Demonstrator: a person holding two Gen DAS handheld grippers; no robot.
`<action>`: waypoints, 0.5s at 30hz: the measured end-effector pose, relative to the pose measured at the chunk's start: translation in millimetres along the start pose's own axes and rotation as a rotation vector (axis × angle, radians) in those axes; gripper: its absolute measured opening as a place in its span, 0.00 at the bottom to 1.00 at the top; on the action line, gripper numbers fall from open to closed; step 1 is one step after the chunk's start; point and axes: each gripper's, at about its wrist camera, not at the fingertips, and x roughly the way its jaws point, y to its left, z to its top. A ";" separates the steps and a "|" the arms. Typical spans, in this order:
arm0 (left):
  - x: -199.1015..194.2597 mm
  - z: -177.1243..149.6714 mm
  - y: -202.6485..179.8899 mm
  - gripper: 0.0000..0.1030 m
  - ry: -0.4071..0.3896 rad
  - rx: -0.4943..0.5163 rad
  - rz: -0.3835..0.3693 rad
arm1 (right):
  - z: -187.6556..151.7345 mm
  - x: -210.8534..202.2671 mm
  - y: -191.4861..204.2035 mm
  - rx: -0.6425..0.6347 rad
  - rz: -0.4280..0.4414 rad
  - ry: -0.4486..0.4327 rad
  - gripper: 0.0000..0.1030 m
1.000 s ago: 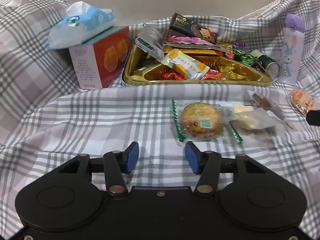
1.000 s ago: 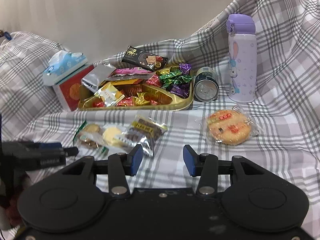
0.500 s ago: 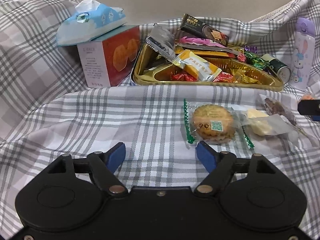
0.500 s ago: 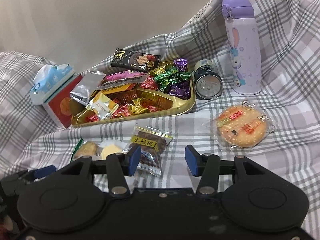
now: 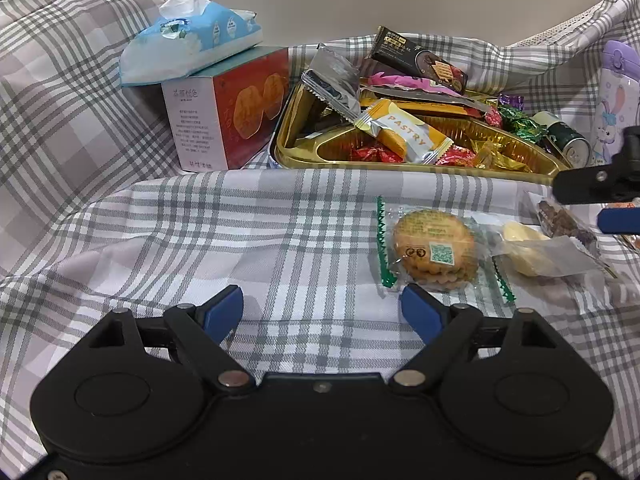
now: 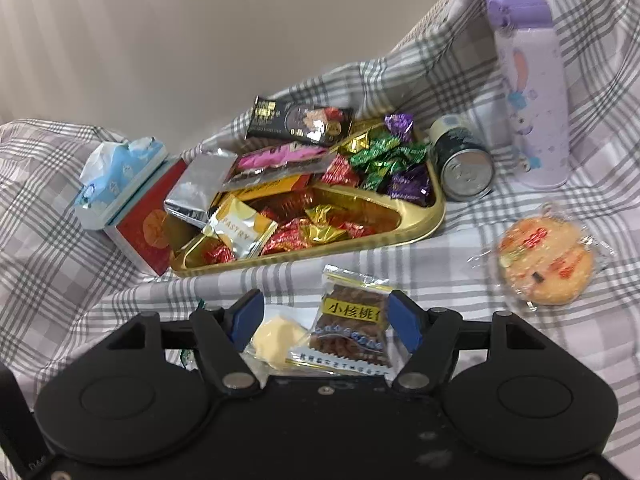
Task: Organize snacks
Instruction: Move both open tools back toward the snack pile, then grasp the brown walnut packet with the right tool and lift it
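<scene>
Four loose packets: we count a walnut snack packet [image 6: 352, 320], a pale sweet in clear wrap [image 6: 278, 336], a round biscuit with green-edged wrap [image 5: 434, 246] and a round rice cracker [image 6: 546, 266], all lying on the checked cloth [image 5: 200, 232] in front of the gold tray [image 6: 434, 216].
Walnut packet, place: between the spread pads of the right tongs [image 6: 326, 318], flat on the cloth, its lower end lapping the pale sweet's wrap.
Handling: we judge all four light and crinkly, with slippery film; the biscuit and cracker look brittle, so a hard pinch could crack them.
Where to hold: we would take the walnut packet across its filled middle, and the biscuit by its crimped wrapper edge.
Right tongs: opening, pads not touching the packet, angled down at the cloth.
Left tongs: the left tongs [image 5: 322, 312] are opening to full width, nothing between the pads; the biscuit lies just beyond the right-hand pad.
Tray: already heaped with foil sweets, a PASTRY bar [image 5: 404, 132] and a dark chocolate bar [image 5: 420, 64].
Around: tissue pack [image 5: 188, 36] on a red box [image 5: 228, 116], a can [image 6: 462, 160] on its side, and a purple bottle [image 6: 528, 84].
</scene>
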 end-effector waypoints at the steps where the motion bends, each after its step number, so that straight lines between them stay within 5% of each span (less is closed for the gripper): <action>1: -0.1 -0.1 0.0 0.86 0.000 0.001 0.000 | 0.5 3.4 0.5 0.006 0.001 0.012 0.70; 10: -0.1 0.1 0.2 0.86 -0.001 0.001 0.000 | 5.2 26.8 5.2 -0.015 -0.028 0.077 0.71; 15: -0.1 0.2 0.1 0.86 -0.002 0.001 0.001 | -0.4 31.3 3.4 -0.086 -0.067 0.099 0.53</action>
